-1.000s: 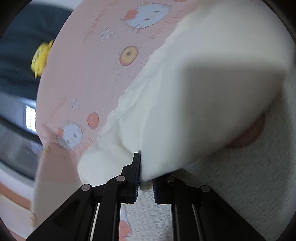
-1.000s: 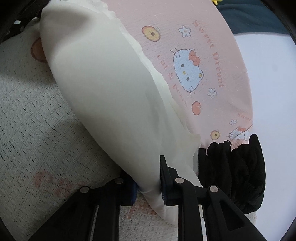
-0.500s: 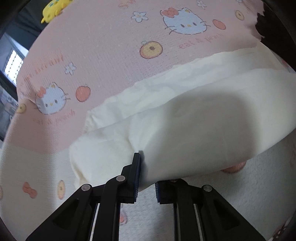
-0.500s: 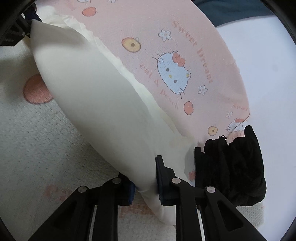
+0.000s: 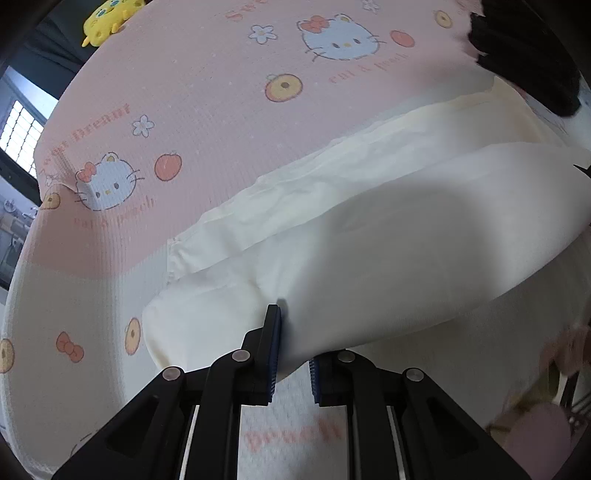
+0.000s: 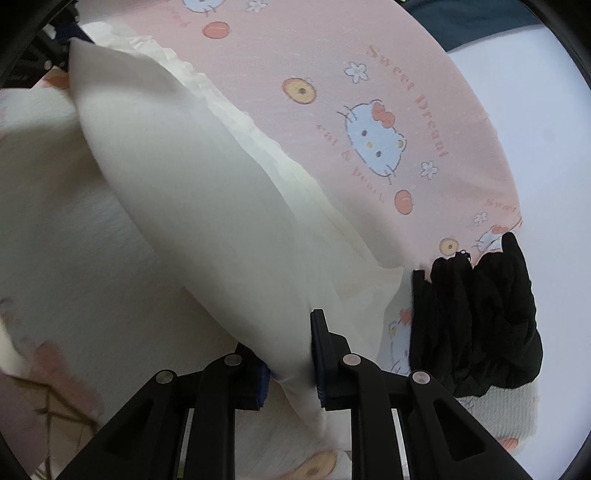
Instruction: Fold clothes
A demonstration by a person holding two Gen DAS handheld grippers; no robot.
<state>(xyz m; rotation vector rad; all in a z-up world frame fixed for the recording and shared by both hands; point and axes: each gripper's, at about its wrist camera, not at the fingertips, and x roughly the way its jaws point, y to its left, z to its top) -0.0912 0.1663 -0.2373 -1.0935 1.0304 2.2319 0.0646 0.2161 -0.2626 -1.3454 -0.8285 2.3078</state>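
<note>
A cream-white garment [image 5: 369, 236] hangs stretched between my two grippers over a pink and white cartoon-cat bedspread [image 5: 207, 92]. My left gripper [image 5: 293, 354] is shut on the garment's near left corner, its pads pinching the cloth. In the right wrist view the same white garment [image 6: 207, 192] runs from upper left down to my right gripper [image 6: 291, 354], which is shut on its near right end. The lifted top layer is raised off the bed, while a lower wrinkled layer [image 5: 332, 162] still lies on the bedspread [image 6: 332, 66].
A black garment [image 6: 480, 314] lies bunched on the bed just right of my right gripper, also seen as a dark heap [image 5: 528, 62] at the upper right. A yellow plush toy [image 5: 107, 22] sits beyond the far bed edge. A window [image 5: 20, 129] shows at left.
Both grippers have risen with the white garment, lifting its near edge higher off the bed. More of the pink bedspread and the black garment have come into view.
</note>
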